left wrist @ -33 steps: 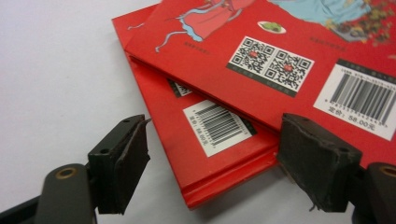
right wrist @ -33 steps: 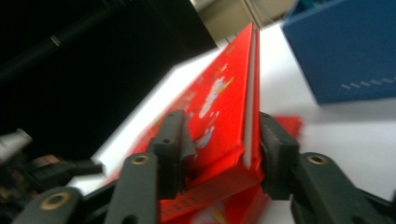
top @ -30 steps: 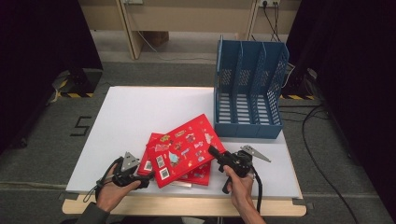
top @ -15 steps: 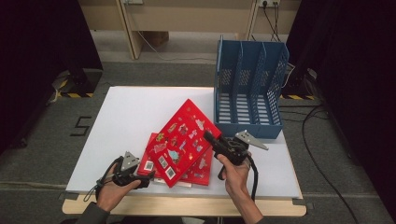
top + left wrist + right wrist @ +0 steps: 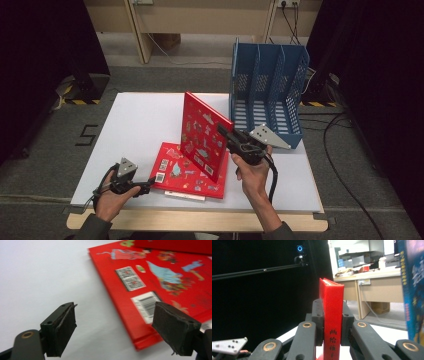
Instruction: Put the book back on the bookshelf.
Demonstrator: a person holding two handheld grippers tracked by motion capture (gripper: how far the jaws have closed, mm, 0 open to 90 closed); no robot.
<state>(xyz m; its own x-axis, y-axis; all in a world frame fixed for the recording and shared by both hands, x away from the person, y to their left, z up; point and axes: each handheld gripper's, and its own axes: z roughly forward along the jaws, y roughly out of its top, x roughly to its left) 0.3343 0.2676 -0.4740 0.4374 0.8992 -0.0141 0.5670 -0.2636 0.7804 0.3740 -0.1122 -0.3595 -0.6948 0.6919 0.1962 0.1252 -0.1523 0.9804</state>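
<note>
My right gripper (image 5: pixel 224 133) is shut on the right edge of a red picture book (image 5: pixel 202 132), which stands upright, lifted above the table (image 5: pixel 140 120). In the right gripper view the book's spine (image 5: pixel 332 315) is clamped between the two jaws of that gripper (image 5: pixel 332 323). A second red book (image 5: pixel 182 175) lies flat below it. My left gripper (image 5: pixel 148 184) rests open at that flat book's near left corner. The flat book's corner (image 5: pixel 147 322) lies between the spread jaws of the left gripper (image 5: pixel 117 333), with no contact.
A blue multi-slot file rack (image 5: pixel 267 85) stands at the table's back right, just beyond the raised book. Something thin and white (image 5: pixel 186 195) sticks out from under the flat book. A blue upright surface (image 5: pixel 412 290) fills the right edge of the right gripper view.
The right gripper has swung the top red book from a tilt on the stack up to vertical and carried it toward the rack. The left gripper has stayed where it was.
</note>
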